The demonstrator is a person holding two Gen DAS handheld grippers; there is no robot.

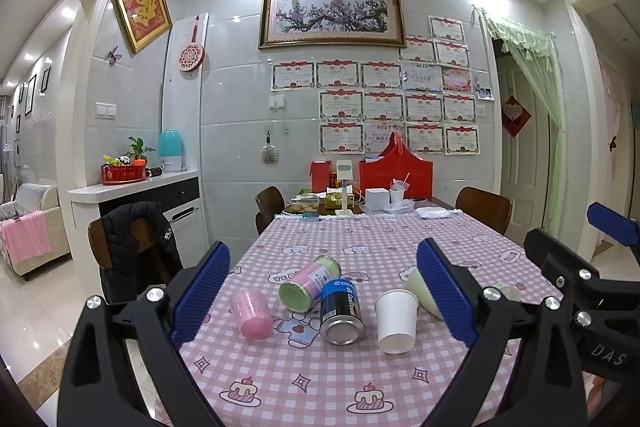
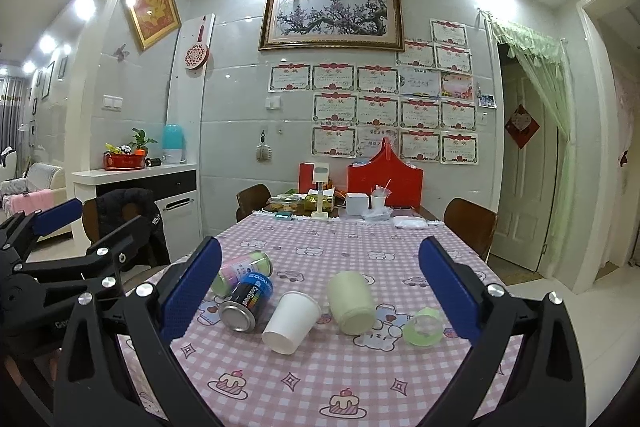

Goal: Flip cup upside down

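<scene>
Left tongs (image 1: pixel 322 291) spread wide and holding nothing, hovering above the near end of the desk (image 1: pixel 360 367), right tongs (image 2: pixel 320 287) likewise spread wide and holding nothing, level beside them over the same end

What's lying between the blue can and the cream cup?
The white paper cup, on its side, lies between the blue can and the cream cup; the right wrist view shows it best.
</scene>
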